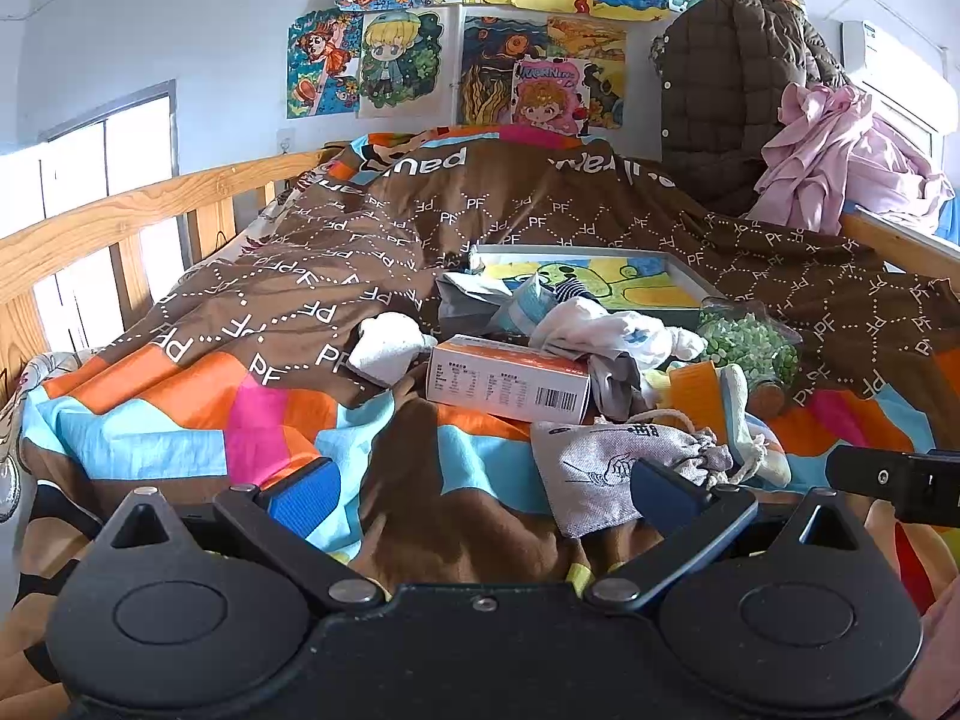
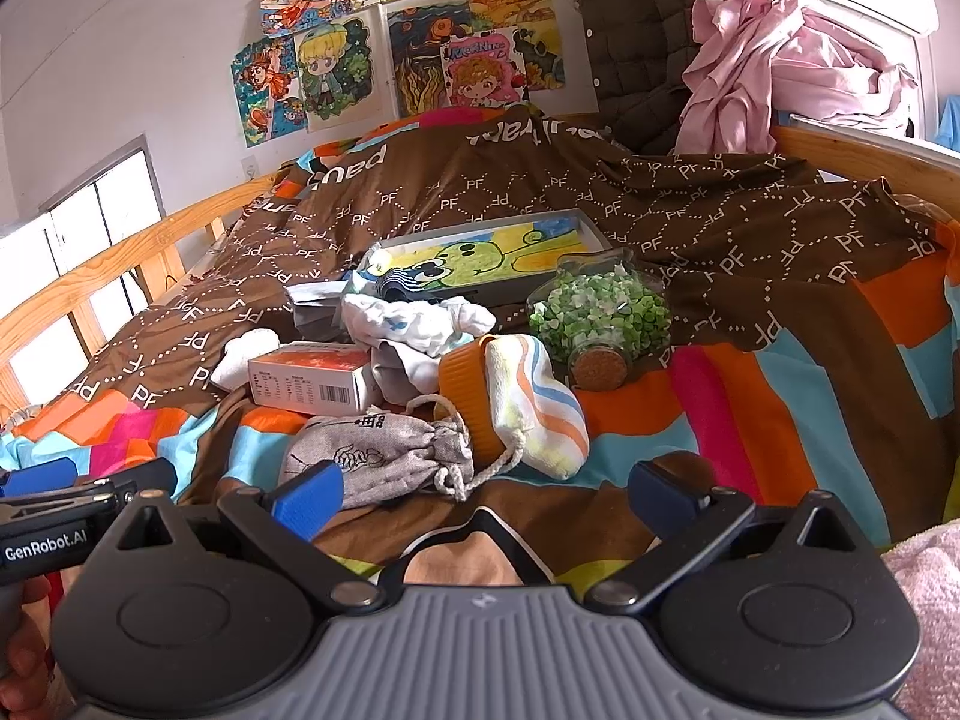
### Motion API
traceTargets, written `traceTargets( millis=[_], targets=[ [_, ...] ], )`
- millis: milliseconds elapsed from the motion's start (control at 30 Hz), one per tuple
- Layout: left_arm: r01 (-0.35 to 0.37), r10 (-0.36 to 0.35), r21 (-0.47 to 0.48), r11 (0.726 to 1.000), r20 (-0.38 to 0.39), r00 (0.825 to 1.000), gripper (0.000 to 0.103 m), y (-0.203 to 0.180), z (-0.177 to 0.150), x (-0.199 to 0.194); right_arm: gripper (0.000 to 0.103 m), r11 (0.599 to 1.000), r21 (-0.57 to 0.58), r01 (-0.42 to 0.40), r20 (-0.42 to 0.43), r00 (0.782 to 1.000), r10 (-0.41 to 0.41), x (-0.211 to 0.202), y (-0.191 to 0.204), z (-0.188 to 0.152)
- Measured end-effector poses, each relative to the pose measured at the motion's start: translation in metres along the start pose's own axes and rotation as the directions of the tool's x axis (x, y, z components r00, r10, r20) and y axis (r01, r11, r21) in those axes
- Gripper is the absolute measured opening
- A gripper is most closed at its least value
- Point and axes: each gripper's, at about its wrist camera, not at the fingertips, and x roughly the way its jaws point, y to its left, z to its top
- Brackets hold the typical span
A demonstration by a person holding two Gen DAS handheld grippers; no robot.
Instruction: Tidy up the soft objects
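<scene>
Free room and obstacles on the bed, seen from both wrist cameras.

Open bedspread (image 1: 198, 420) lies left of the heap and between the grippers and the heap; the right gripper (image 2: 486, 495), jaws apart, faces bare cover. The grey drawstring pouch (image 2: 384, 450) lies nearest, touching the left gripper's (image 1: 486, 495) right finger. Behind it crowd the barcoded box (image 1: 510, 381), striped cloth (image 2: 540, 408), white garment (image 2: 420, 321) and glass jar (image 2: 600, 312). The wooden rail (image 1: 120, 222) bounds the left side; the hanging pink clothes (image 2: 780, 60) close the far right.
</scene>
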Motion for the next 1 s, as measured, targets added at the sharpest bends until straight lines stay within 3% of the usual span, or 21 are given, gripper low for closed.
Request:
traceTargets(
  millis=[1000],
  targets=[
    [0.003,-0.003,0.003,1.0,0.002,1.0,0.102,-0.0003,-0.003,0.0022,0.103,1.0,0.0,-0.003,-0.003,1.0,0.003,0.0003,-0.0011,-0.0007]
  ],
)
